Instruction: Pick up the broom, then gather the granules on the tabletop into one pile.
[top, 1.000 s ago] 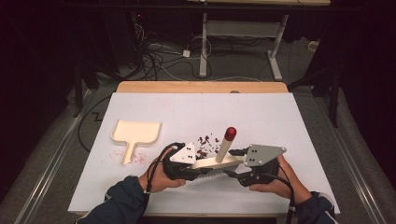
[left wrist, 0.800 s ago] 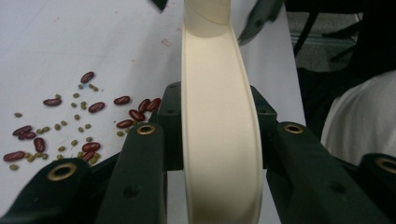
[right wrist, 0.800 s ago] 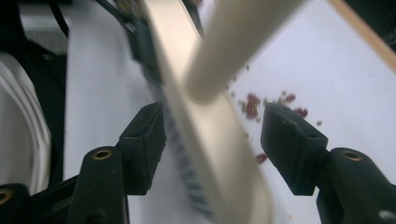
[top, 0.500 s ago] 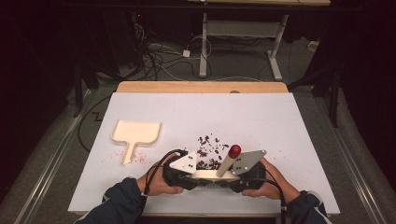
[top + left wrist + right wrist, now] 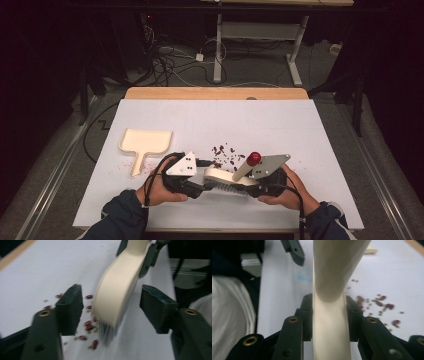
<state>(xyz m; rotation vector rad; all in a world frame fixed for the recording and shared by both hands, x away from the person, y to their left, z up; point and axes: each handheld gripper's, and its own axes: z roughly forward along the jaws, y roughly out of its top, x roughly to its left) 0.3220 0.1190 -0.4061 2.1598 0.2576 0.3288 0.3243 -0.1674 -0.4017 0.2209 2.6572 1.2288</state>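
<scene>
A cream hand brush (image 5: 223, 176) with a red-tipped handle (image 5: 254, 159) lies across the near middle of the table, bristles down. My right gripper (image 5: 249, 186) is shut on its cream body (image 5: 337, 265); its jaws have just been closing and the pads press both sides of it (image 5: 330, 312). My left gripper (image 5: 201, 184) has just been opening. Its pads (image 5: 71, 306) stand apart from the brush's end (image 5: 117, 290), which still sits between them. Red beans (image 5: 225, 152) are scattered just beyond the brush and under its bristles (image 5: 88, 326).
A cream dustpan (image 5: 145, 142) lies flat at the left of the white table sheet (image 5: 300, 130), handle toward me. A wooden board edge (image 5: 215, 93) runs along the far side. The left gripper's jaw (image 5: 293, 250) shows past the brush in the right gripper view.
Both hands drew the brush nearer the front edge. The right gripper closed on its body, then the left gripper's jaws let go of the brush and opened, and the left hand shifted slightly left.
</scene>
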